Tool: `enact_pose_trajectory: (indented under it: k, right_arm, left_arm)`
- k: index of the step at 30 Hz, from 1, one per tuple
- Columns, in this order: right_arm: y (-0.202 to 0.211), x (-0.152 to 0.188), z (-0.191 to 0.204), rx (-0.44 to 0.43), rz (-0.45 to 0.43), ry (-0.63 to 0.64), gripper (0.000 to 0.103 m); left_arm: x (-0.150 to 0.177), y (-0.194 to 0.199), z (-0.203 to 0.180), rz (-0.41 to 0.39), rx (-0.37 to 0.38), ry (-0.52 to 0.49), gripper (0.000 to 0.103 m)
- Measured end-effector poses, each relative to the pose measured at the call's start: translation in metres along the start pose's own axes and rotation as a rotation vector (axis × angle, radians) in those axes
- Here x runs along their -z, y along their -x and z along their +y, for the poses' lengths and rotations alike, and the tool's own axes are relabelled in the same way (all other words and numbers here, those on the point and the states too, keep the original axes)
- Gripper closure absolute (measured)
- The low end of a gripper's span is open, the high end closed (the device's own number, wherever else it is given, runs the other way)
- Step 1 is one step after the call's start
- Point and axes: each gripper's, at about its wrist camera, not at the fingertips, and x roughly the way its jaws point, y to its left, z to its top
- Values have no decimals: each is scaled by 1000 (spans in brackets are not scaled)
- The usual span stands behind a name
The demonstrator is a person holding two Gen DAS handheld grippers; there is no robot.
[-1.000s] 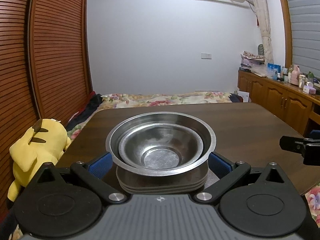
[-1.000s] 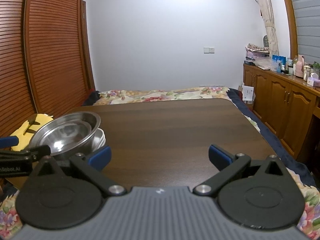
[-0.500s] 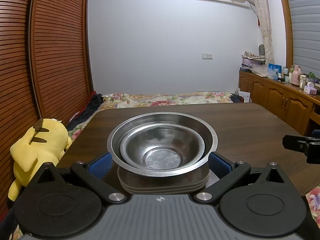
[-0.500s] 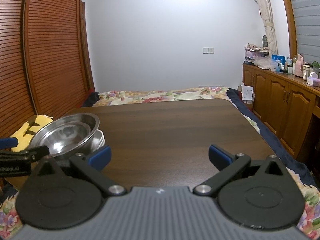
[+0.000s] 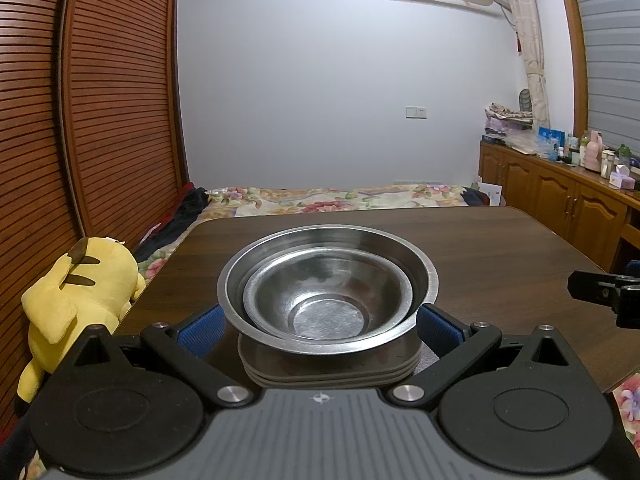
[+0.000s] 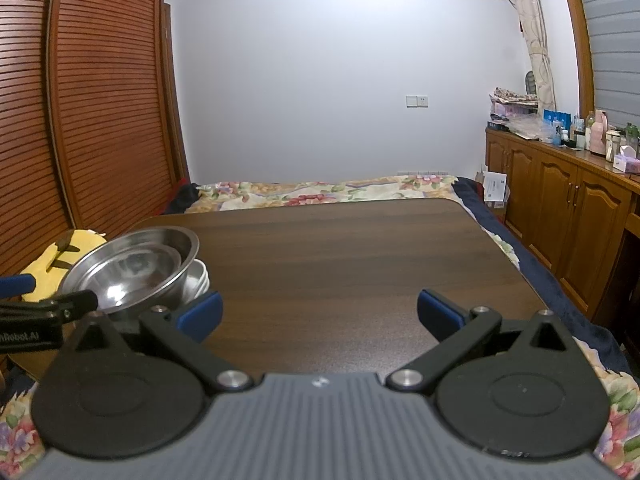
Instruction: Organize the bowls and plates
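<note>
Lower centre of left view: steel bowls nested on plates, rigid, slick; take the rim; left gripper and right gripper wide open, empty.

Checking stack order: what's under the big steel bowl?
Under the large steel bowl, which holds a smaller steel bowl, sits a stack of flat plates on the dark wooden table. Only their edges show; the count is hidden.

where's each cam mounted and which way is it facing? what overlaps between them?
Left wrist: on the left gripper, facing nested steel bowls on stacked plates; open blue fingers straddle them.
Right wrist: on the right gripper, facing bare table; open fingers show.
Shared: bowls, table, yellow plush, and each other's gripper.
</note>
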Motion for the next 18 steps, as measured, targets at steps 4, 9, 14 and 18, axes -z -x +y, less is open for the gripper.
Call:
enact_pose_trajectory:
  k: [4,9,14,18]
  right_arm:
    - [0,0,0,-2,1,-1,0]
    - [0,0,-2,-4,4,-6,0]
    - [0,0,-1,-4,3,-5,0]
    - [0,0,-2,-4,3,-4,0]
  left_arm:
    - [-1,-1,1,-1,-1,0,0]
    - [-1,0,1,-1,-1,0,0]
    - [-1,-1,1,-1,-2,1,0]
    - [-1,0,1,1,-2,0,0]
